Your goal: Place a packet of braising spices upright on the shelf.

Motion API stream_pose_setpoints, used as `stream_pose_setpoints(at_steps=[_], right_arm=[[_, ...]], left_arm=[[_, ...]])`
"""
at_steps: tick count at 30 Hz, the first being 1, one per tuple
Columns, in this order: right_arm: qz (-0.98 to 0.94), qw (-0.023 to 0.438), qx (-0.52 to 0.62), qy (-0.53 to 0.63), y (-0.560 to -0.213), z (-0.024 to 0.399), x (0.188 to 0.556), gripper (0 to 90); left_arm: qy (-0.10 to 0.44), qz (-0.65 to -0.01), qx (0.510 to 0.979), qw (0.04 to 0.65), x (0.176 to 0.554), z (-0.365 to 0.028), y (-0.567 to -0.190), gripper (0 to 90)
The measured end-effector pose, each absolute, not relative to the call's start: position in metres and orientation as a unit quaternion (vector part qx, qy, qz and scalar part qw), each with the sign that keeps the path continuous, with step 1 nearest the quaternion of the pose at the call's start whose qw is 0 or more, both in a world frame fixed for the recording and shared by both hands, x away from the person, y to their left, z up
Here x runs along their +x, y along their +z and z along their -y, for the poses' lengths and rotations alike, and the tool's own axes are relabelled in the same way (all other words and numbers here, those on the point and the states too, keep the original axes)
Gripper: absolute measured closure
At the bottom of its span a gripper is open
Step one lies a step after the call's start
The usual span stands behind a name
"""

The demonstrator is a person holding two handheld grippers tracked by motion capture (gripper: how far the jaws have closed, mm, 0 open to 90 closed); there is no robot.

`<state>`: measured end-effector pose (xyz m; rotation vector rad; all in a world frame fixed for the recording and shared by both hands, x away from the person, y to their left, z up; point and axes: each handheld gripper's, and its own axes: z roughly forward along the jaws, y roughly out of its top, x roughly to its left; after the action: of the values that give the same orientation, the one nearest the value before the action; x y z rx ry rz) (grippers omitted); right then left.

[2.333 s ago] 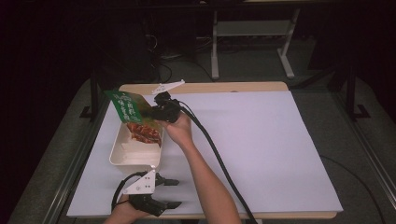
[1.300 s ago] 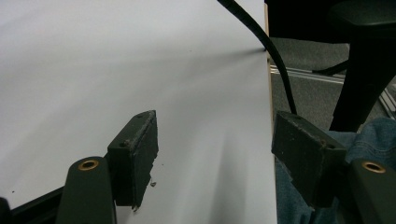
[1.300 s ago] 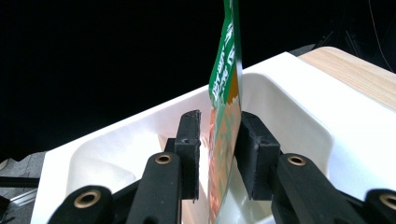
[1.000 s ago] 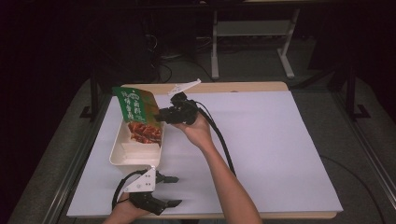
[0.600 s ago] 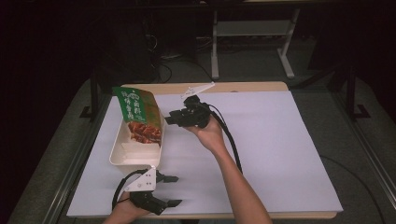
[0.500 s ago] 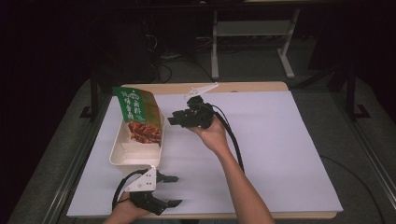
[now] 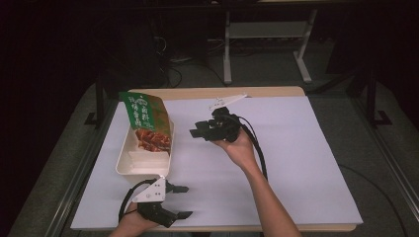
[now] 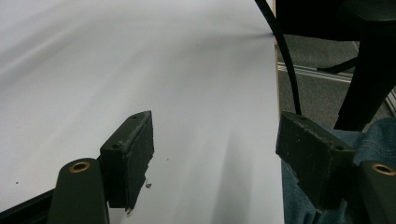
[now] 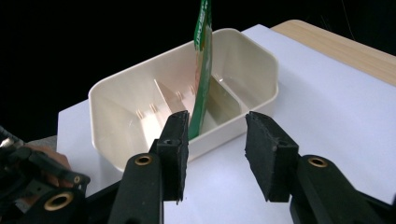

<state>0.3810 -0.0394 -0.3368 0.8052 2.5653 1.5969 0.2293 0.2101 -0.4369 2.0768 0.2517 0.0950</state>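
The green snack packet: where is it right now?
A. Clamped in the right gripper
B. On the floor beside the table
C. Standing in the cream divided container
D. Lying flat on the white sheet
C. The green snack packet stands upright inside the cream divided container, while the right gripper hangs open beside it, apart from the packet and holding nothing.
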Motion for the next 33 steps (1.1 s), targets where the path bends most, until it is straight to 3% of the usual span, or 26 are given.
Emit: stream_pose_setpoints(at_steps=[33], right_arm=[[-0.81, 0.003, 0.293, 0.508, -0.359, 0.095, 0.349, 40.9]], left_arm=[[0.042, -0.113, 0.856, 0.502, 0.231, -0.211, -0.437, 24.9]])
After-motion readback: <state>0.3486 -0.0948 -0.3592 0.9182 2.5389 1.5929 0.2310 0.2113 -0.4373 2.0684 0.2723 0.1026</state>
